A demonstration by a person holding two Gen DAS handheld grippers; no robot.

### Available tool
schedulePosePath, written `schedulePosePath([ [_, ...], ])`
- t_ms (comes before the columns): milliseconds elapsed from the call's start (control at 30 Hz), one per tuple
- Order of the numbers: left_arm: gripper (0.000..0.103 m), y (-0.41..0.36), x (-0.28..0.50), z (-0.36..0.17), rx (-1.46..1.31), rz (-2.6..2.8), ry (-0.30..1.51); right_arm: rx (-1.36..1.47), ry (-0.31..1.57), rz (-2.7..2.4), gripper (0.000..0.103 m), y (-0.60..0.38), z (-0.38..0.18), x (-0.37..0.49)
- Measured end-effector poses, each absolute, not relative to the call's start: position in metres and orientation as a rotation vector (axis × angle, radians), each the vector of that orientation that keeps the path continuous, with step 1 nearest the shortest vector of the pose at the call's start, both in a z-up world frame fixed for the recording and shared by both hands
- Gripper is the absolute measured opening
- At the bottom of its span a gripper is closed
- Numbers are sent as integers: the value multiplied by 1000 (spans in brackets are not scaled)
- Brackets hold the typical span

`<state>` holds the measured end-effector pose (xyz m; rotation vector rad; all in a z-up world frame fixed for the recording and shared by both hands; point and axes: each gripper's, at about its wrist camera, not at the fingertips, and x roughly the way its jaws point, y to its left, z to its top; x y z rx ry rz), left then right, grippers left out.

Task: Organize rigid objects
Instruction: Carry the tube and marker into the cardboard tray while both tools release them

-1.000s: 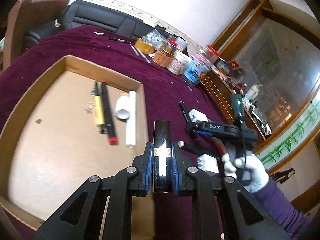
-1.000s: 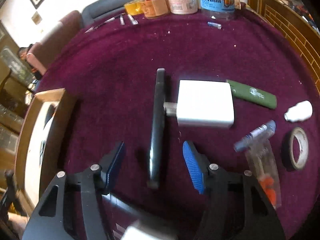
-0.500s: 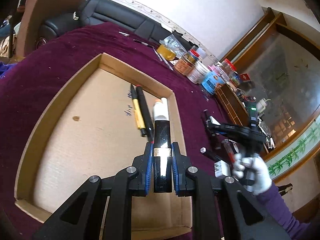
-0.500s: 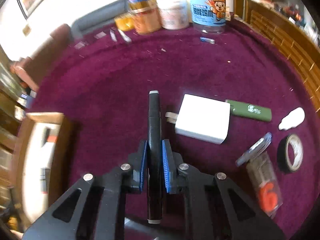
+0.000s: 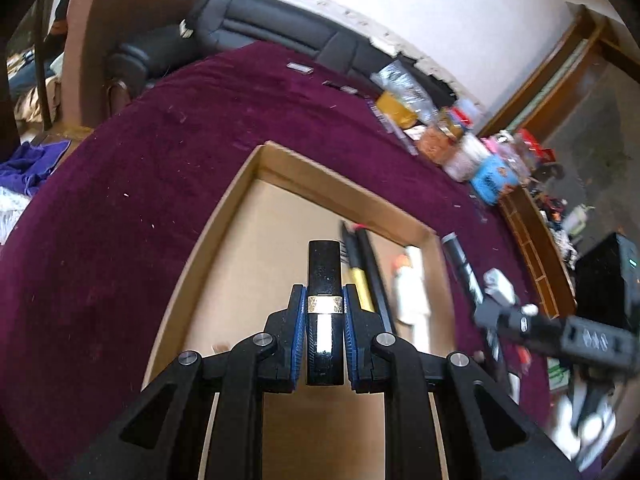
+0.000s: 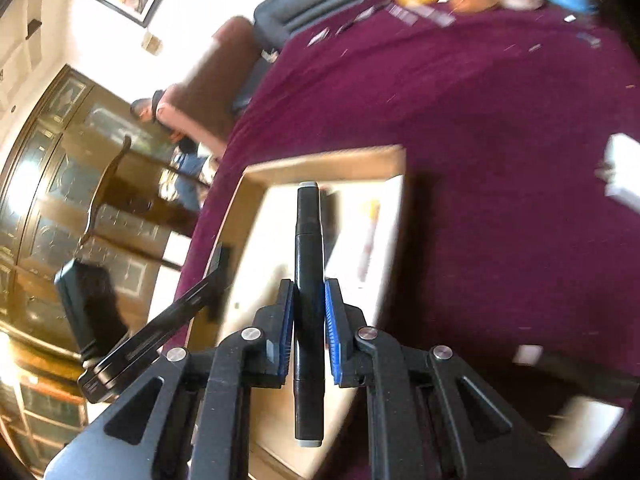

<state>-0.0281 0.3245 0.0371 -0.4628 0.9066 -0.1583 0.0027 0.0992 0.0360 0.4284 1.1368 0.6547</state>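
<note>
My left gripper (image 5: 325, 300) is shut on a black lipstick tube (image 5: 325, 276) with a gold band, held over the shallow cardboard tray (image 5: 240, 184). Inside the tray lie a yellow pen (image 5: 360, 284), a black pen (image 5: 374, 268) and a white tube (image 5: 412, 292) near its right wall. My right gripper (image 6: 309, 292) is shut on a long black marker (image 6: 307, 232), which hangs above the same cardboard tray (image 6: 320, 158). In the left wrist view the right gripper (image 5: 472, 292) shows blurred at the right with the marker (image 5: 460, 260).
The tray sits on a round table with a maroon cloth (image 5: 140, 160). Jars and packets (image 5: 452, 148) stand at the far edge. A white charger (image 6: 624, 168) lies on the cloth at right. A sofa (image 5: 260, 28) and a chair (image 5: 100, 28) stand behind the table.
The right gripper closed on the black marker, lifted it off the cloth and swung left over the tray. The left gripper carried the lipstick further left across the tray.
</note>
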Motion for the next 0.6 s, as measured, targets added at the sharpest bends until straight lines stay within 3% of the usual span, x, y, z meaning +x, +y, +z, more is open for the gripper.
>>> schedulePosePath([
  [400,16,339,9,21,-525,-125,947,430,1265,595,13,174,-3,40],
  [500,29,344,3,28,-559,-149,927,429,1270,566,16,175,-6,42],
  [533,39,346,1,31,-571,-147,920,430,1268,567,17,173,-5,41],
  [600,42,349,-8,41,-577,-142,887,420,1252,571,19,171,-1,41],
])
